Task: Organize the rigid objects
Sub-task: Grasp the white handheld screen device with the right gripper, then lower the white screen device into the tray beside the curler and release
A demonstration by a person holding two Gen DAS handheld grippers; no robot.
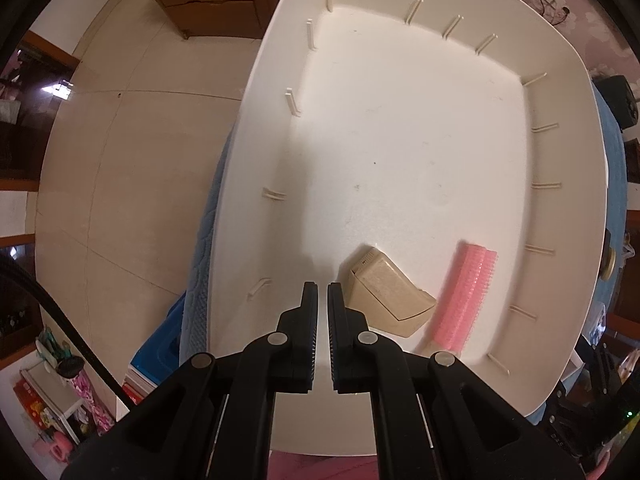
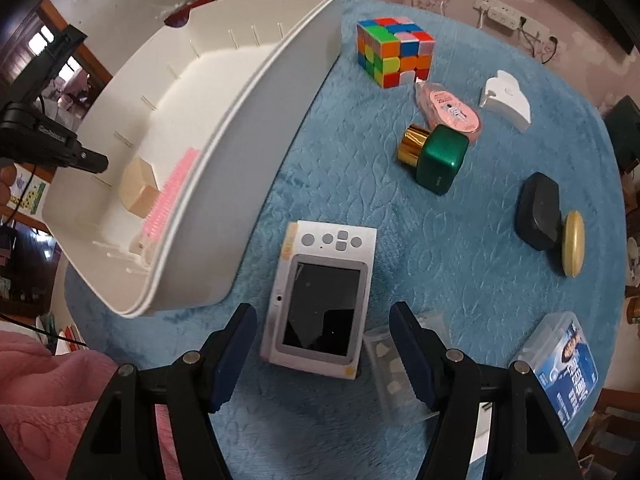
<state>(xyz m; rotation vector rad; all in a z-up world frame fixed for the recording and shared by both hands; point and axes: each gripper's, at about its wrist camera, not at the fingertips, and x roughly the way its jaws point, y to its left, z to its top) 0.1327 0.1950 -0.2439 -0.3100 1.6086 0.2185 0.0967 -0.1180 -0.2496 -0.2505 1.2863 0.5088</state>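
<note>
A large white bin (image 1: 568, 128) stands on the blue cloth at the table's left; it also shows in the right wrist view (image 2: 248, 152). Inside lie a beige box (image 1: 384, 292) and a pink comb (image 1: 468, 292). My left gripper (image 1: 322, 290) is shut and empty over the bin's near end, just left of the beige box. My right gripper (image 2: 324, 320) is open, its fingers on either side of a white handheld device with a dark screen (image 2: 320, 300) that lies on the cloth.
On the blue cloth (image 2: 460, 240) lie a colour cube (image 2: 394, 50), a pink round packet (image 2: 450, 110), a white holder (image 2: 506, 100), a green bottle with gold cap (image 2: 436, 158), a black case (image 2: 538, 210) with a cream disc (image 2: 573, 249), a clear box (image 2: 394, 368), a blue-labelled box (image 2: 566, 364).
</note>
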